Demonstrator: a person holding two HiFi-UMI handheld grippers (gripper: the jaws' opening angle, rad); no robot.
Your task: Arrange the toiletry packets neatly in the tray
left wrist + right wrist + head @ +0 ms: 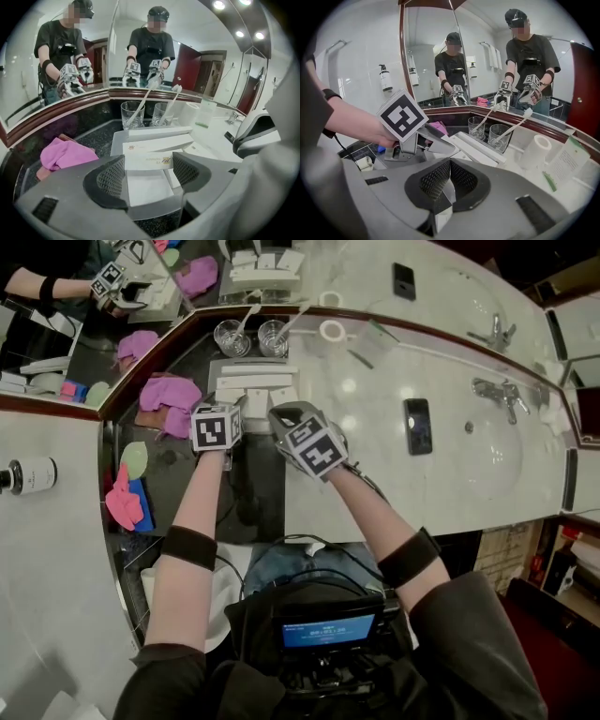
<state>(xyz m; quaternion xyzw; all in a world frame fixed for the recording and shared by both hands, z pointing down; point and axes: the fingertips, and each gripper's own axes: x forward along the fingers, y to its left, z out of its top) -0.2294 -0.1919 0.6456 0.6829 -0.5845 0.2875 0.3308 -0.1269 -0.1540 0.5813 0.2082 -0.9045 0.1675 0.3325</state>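
Observation:
A grey tray [214, 371] stands on the dark counter below the mirror corner. White toiletry packets [253, 382] lie in rows in it, also seen in the left gripper view [159, 135]. My left gripper [239, 409] hovers at the tray's near edge. Its jaws [148, 161] stand wide, and a short white packet with a printed logo [145, 162] spans them from pad to pad. My right gripper [281, 416] is just right of the left one, and its pads [450, 164] are pressed together. A pale sliver shows in the gap behind them; I cannot identify it.
Two glasses with toothbrushes [230, 336] [274, 336] stand behind the tray. A pink cloth [169, 395] lies to its left. On the marble to the right are a toilet roll [330, 331], a phone [417, 425] and the basin tap [502, 395].

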